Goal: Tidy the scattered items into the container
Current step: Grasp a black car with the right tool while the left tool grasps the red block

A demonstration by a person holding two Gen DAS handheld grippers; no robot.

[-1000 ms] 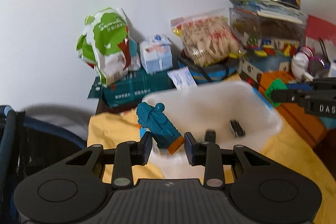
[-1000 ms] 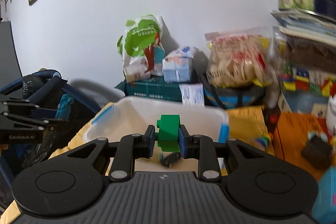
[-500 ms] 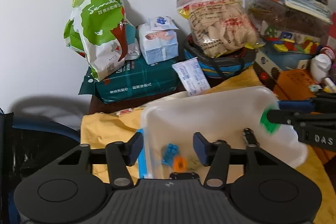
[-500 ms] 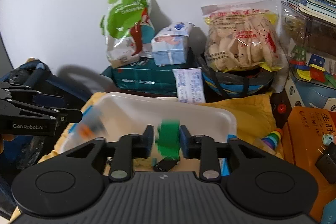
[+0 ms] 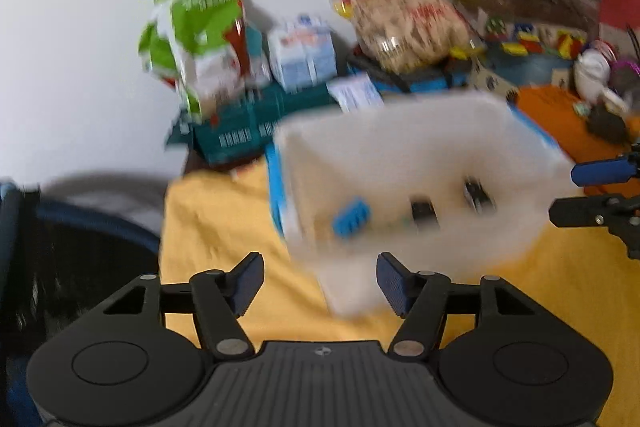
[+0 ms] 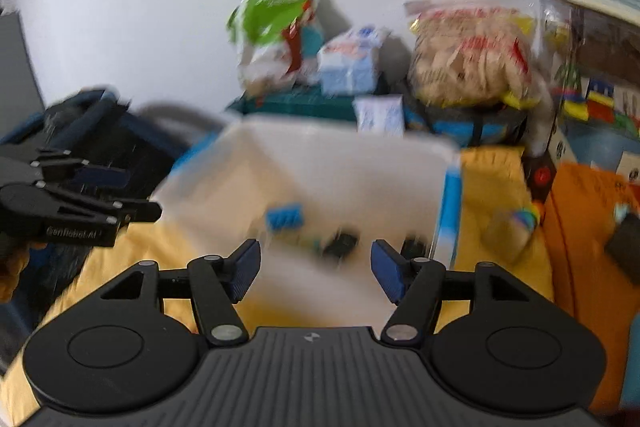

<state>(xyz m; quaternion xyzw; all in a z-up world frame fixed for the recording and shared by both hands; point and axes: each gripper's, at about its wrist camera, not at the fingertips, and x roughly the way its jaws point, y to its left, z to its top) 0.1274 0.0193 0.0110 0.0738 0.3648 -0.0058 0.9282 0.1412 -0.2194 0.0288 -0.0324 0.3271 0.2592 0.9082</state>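
Both frames are smeared with motion blur. The left gripper [image 5: 318, 285] hangs in front of the white bin [image 5: 400, 131], its jaws spread wide with nothing between them. The right gripper [image 6: 316, 275] is at the bin's near edge, jaws just as wide and empty. The bin sits on a yellow cloth [image 5: 224, 223]. Inside it lie a blue block [image 6: 284, 217] and some small dark pieces [image 6: 340, 245], too blurred to name. Behind the bin, against the wall, stand a green snack bag [image 6: 276, 31] and a bag of crackers [image 6: 468, 55].
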